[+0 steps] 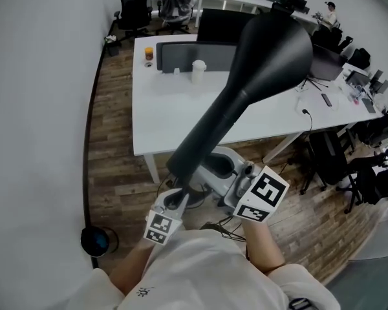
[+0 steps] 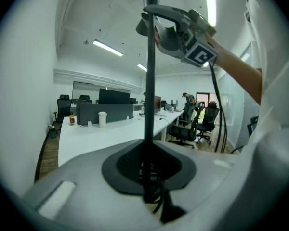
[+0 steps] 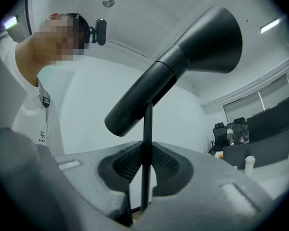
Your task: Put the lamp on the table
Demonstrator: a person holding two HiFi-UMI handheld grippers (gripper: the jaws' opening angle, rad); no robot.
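Note:
I hold a black lamp up in the air with both grippers. Its cone-shaped head [image 1: 265, 50] slants over the white table [image 1: 161, 121] in the head view. My left gripper [image 1: 179, 199] is shut on the lamp's thin black pole [image 2: 149, 81], low down near the person's chest. Just above it, my right gripper [image 1: 207, 173] is shut on the same pole. In the left gripper view the pole rises from my left gripper [image 2: 149, 177] to the right gripper [image 2: 176, 28]. The right gripper view shows my right gripper [image 3: 144, 172] pinching the pole [image 3: 146, 143] under the lamp head [image 3: 183, 76]. The lamp's base is hidden.
On the table stand a paper cup [image 1: 198, 71], an orange-lidded jar [image 1: 149, 53], a grey divider [image 1: 194, 55] and a monitor [image 1: 220, 24]; cables [image 1: 323, 99] lie at its right end. Office chairs [image 1: 174, 5] stand behind. A round bin [image 1: 98, 241] sits by the left wall.

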